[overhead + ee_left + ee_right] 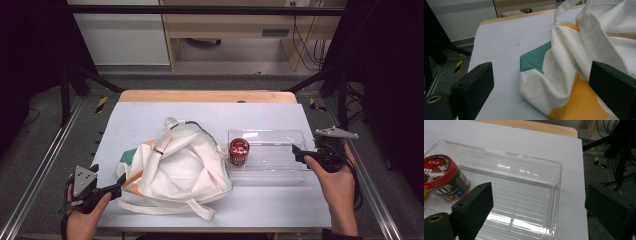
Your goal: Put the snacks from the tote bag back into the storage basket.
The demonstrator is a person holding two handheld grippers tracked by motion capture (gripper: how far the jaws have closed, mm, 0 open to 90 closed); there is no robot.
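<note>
On the white counter (150, 120), a cream tote bag (177, 167) with green and orange patches lies slumped left of centre, straps trailing toward the near edge. Just beside it to the right, a clear plastic bin (280, 160) holds a red-lidded candy jar (238, 151) at its left end, the end nearest the bag. Left gripper (541, 85) sits at the bag's near-left corner, jaws spread wide with the corner between them but not touching; likely lined up to pinch the cloth. Right gripper (536, 215) rests over the bin's right end, jaws spread, the bin's corner between them; probably placed to steady or shift the bin. Nothing held yet by either.
</note>
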